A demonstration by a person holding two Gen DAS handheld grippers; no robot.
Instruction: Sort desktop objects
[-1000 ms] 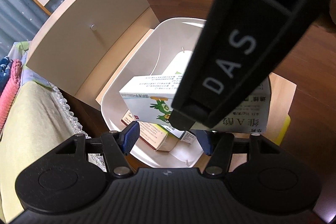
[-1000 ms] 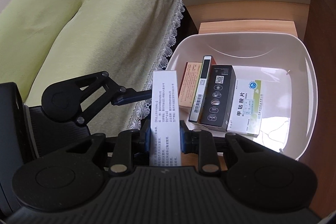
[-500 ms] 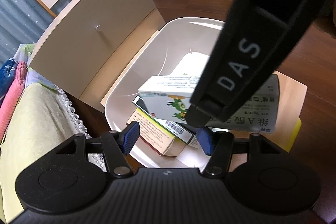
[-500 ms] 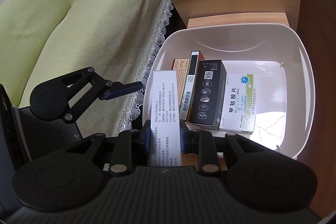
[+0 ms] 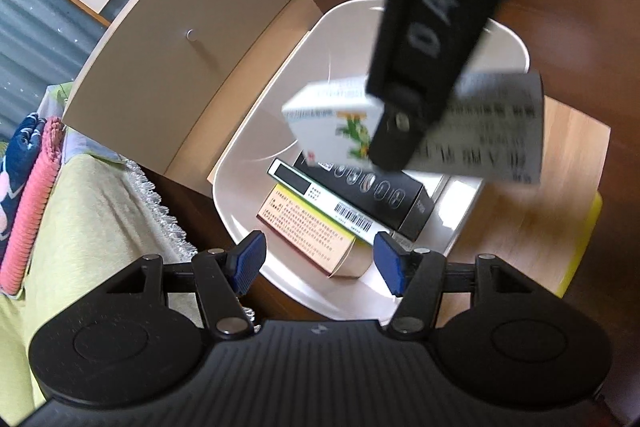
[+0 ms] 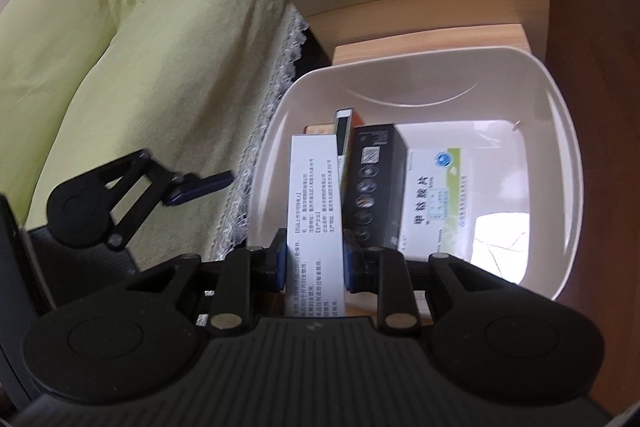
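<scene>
Right hand-held gripper point(image 6: 315, 261) clamps the white box point(image 6: 316, 211) over the bin point(image 6: 560, 131); left hand-held gripper point(image 5: 316, 261) gapes empty; release askew and it may topple the stacked boxes point(image 6: 372, 183)

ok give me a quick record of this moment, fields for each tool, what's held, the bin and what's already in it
right tool: shut on white medicine box, held above the bin's near edge
left tool: open, empty, hovering over the bin
bin: white plastic bin on a wooden stand
in bin: black box, green-and-white box, orange box, slim white box
surroundings: green couch beside the bin
</scene>
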